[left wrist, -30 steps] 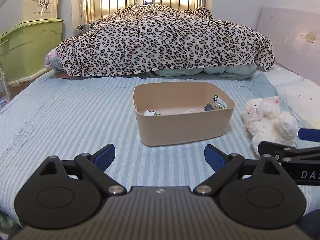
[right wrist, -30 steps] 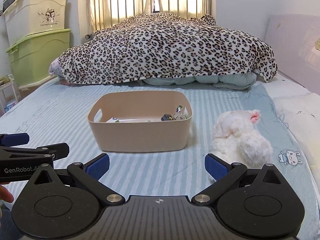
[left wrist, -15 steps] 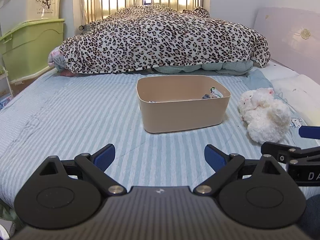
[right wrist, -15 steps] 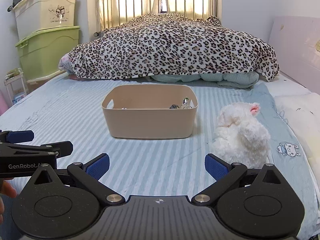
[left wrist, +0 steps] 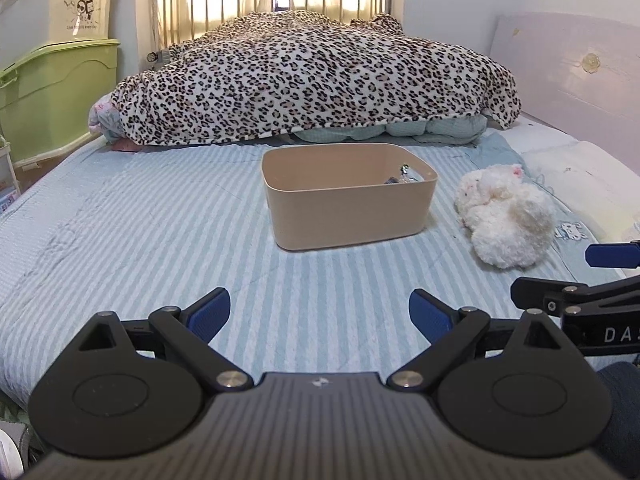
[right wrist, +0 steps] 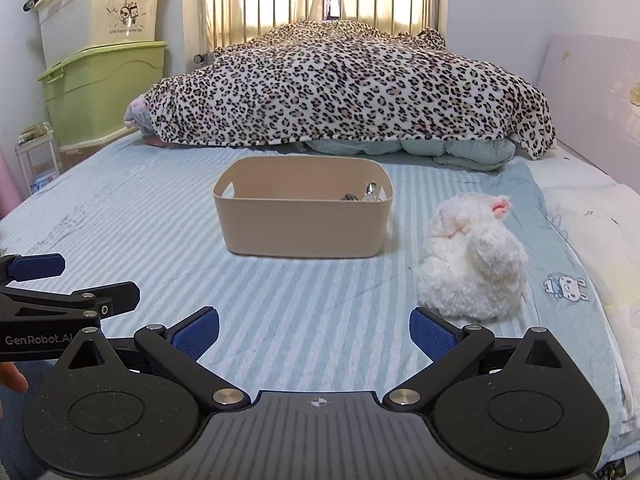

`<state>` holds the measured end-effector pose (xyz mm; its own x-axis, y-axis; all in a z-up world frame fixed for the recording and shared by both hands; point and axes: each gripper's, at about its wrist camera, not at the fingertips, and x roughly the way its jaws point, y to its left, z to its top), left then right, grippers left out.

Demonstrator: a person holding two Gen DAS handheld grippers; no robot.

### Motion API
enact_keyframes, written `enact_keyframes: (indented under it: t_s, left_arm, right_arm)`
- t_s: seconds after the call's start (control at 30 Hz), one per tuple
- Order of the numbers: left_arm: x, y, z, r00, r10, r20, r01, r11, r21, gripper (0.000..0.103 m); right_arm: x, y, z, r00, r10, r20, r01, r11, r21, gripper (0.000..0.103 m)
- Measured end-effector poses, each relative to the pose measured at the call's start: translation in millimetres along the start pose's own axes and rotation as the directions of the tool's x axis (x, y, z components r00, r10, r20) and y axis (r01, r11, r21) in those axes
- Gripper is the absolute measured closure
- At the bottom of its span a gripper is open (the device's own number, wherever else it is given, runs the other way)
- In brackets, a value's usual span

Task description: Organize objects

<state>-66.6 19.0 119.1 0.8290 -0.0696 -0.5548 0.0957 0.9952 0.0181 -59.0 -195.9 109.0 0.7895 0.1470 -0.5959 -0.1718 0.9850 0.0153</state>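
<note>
A beige plastic bin (left wrist: 348,196) stands on the striped bed, with a few small items (left wrist: 404,174) in its right end. It also shows in the right wrist view (right wrist: 302,212). A white plush toy (left wrist: 504,220) lies on the bed right of the bin, and the right wrist view (right wrist: 472,268) shows it too. My left gripper (left wrist: 320,314) is open and empty, well short of the bin. My right gripper (right wrist: 314,332) is open and empty, with the plush just beyond its right finger.
A leopard-print blanket (left wrist: 312,80) is heaped at the far end of the striped sheet (left wrist: 140,232). Green and cream storage boxes (left wrist: 52,92) are stacked at the left. A headboard panel (left wrist: 576,76) and pillow (left wrist: 580,176) lie along the right.
Both grippers have drawn back and sunk lower, so the bin and the plush look farther away and less of the bin's inside shows. Both stay open.
</note>
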Motion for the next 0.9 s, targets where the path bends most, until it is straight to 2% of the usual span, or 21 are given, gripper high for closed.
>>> enact_keyframes:
  t_s: [0.9]
  left_arm:
    - [-23.7,-9.1,1.4,0.999,0.01,0.035,-0.01,1.0,0.018,0.007]
  right_arm:
    - [-29.0,-3.5,-4.5,1.0,0.013,0.013,-0.014,1.0,0.015,0.0]
